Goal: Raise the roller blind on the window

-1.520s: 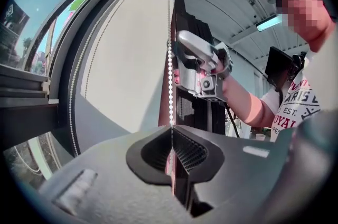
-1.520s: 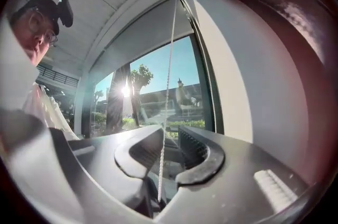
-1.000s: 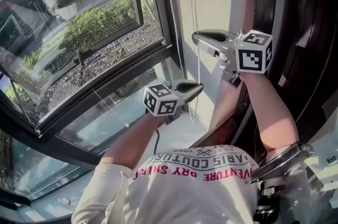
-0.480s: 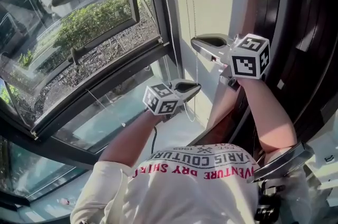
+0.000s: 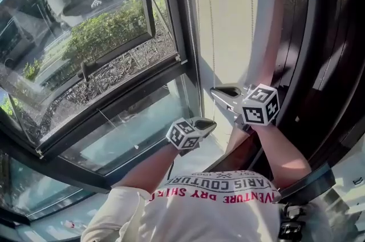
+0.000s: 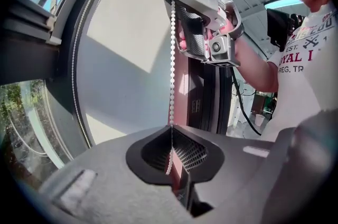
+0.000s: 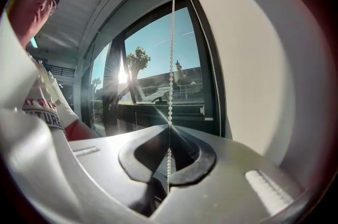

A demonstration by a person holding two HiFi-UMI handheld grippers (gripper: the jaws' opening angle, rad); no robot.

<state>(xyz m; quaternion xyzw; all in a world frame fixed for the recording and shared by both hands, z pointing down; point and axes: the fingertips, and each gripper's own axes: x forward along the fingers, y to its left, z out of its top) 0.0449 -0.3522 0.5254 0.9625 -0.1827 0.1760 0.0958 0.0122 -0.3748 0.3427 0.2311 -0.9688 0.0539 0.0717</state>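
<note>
Both pairs of jaws are pinched together on the bead chain [image 6: 171,64]. The left gripper [image 6: 170,133] clamps it low down, with the beads passing between its pads. The right gripper [image 7: 169,136] clamps the same strand higher up, and the chain runs straight and taut between the two. In the head view the right gripper sits above and to the right of the left one, close to the wall side of the window [image 5: 183,35]. Each gripper points forward and up along the chain. A hand [image 6: 186,40] is wrapped around the right gripper's handle. Two bare forearms reach out from a white printed T-shirt [image 5: 219,201], the right one raised more steeply than the left. The roller blind [image 5: 228,7] is plain cream fabric hanging flat over the narrow right-hand pane just behind the chain, lit by sun with a slanting shadow across it. Its lower edge is not clear to see.
</note>
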